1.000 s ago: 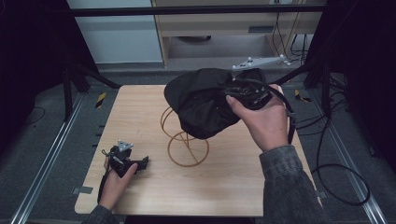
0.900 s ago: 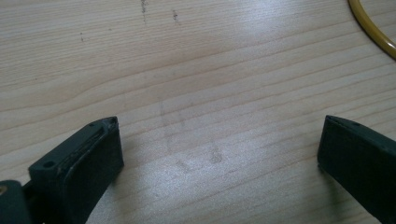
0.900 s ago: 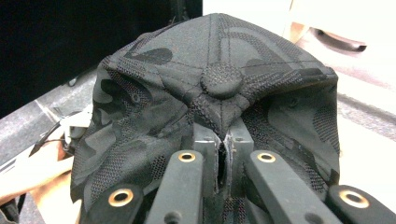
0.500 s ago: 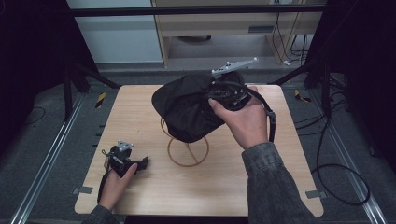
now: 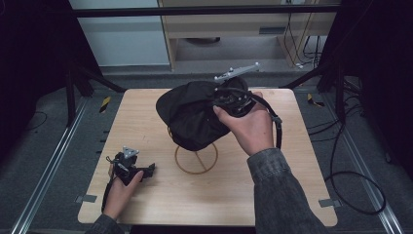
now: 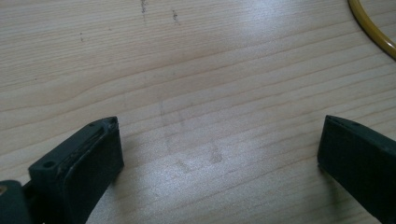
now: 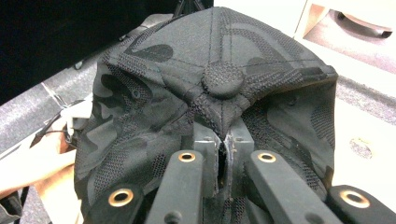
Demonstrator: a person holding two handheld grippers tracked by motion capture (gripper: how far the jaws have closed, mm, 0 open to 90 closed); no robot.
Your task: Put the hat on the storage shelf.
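Right tool [image 7: 224, 154] pinched shut on the black cap [image 5: 195, 114] above the wire stand [image 5: 196, 157]; I needed to lower it centred. Left tool [image 6: 219, 158] lay wide open, empty, on the desk [image 5: 146, 122].

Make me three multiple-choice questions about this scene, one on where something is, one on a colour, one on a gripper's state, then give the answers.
1. Where is the cap?
A. Flat on the table
B. Held above the wire stand
C. On the floor

2. What colour is the wire stand?
A. Yellow
B. Blue
C. White

3. How is the left gripper?
A. Shut on the cap
B. Shut on nothing
C. Open

Answers: 1 B, the right gripper holds the cap over the stand's ring in the high view. 2 A, its ring shows yellow on the table. 3 C, bare wood shows between its jaws in the left gripper view.
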